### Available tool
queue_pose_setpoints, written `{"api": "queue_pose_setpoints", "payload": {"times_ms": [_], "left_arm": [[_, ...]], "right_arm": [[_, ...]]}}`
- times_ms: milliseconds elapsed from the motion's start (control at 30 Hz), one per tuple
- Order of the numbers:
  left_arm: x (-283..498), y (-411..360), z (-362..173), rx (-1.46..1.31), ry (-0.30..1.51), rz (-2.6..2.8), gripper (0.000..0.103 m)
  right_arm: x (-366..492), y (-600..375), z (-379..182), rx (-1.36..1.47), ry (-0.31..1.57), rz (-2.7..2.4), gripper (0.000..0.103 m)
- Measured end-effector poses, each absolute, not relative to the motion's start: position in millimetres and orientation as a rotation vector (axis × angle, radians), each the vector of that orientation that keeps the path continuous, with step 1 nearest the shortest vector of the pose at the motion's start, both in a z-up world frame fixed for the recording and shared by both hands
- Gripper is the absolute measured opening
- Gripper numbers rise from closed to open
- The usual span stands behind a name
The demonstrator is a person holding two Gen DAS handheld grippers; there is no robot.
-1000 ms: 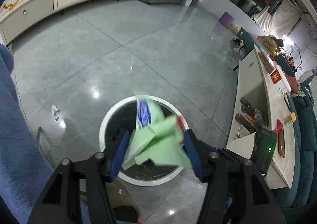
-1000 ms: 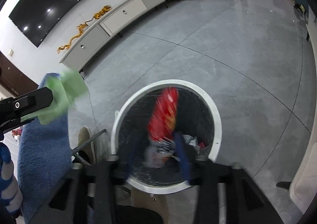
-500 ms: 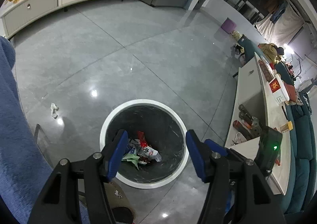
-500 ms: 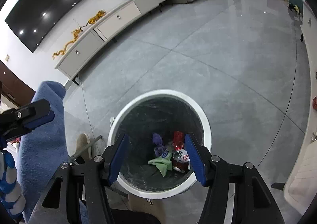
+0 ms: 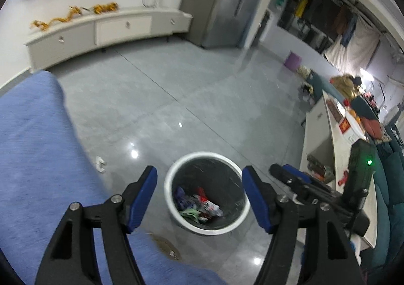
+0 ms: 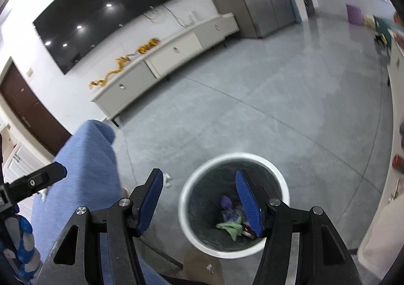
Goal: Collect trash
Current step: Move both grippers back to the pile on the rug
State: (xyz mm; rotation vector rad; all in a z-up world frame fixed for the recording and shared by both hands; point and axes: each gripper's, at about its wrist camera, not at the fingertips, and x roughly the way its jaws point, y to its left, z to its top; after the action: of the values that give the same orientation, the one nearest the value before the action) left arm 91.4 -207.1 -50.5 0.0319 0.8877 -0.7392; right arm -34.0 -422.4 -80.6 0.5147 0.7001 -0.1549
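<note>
On the grey tiled floor stands a round white waste bin with a black liner, seen from above by both cameras. At its bottom lies the collected trash: a crumpled green wrapper, a purple wrapper, and a red-and-white packet, bunched together against the near side of the liner. One small white scrap lies on the floor apart from the bin, close to the edge of a blue upholstered seat.

Left gripper: jaws wide apart and just been opening further, nothing between the blue pads; the bin shows through the gap, well below. Right gripper: jaws parted to a moderate width, nothing held; its right pad overlaps the bin's interior in the view without touching it. Each gripper is visible at the edge of the other's view, neither in contact with the bin.

Along the far wall runs a low white cabinet carrying a yellow garland, below a large dark wall screen. A white surface at the right edge of the left view carries assorted items, too blurred to identify.
</note>
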Motion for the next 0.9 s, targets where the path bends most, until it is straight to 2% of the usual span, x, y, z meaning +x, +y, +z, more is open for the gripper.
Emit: {"api": "queue_pose_setpoints", "payload": {"times_ms": [167, 500, 767, 900], "left_arm": [[84.9, -137.5, -27.7, -0.012, 0.802, -0.647, 0.068], [69.5, 19.5, -16.4, -0.144, 0.724, -0.478, 0.068], [51.0, 138.4, -14.0, -0.26, 0.664, -0.302, 0.068], [53.1, 181.0, -23.2, -0.307, 0.664, -0.227, 0.068]], "right_arm": [[-24.9, -376.6, -44.3, 0.431, 0.659, -0.095, 0.059], [-12.0, -264.7, 11.6, 0.252, 0.613, 0.035, 0.059], [-4.8, -189.6, 38.4, 0.132, 0.57, 0.16, 0.059], [3.4, -164.2, 35.0, 0.089, 0.578, 0.204, 0.059]]}}
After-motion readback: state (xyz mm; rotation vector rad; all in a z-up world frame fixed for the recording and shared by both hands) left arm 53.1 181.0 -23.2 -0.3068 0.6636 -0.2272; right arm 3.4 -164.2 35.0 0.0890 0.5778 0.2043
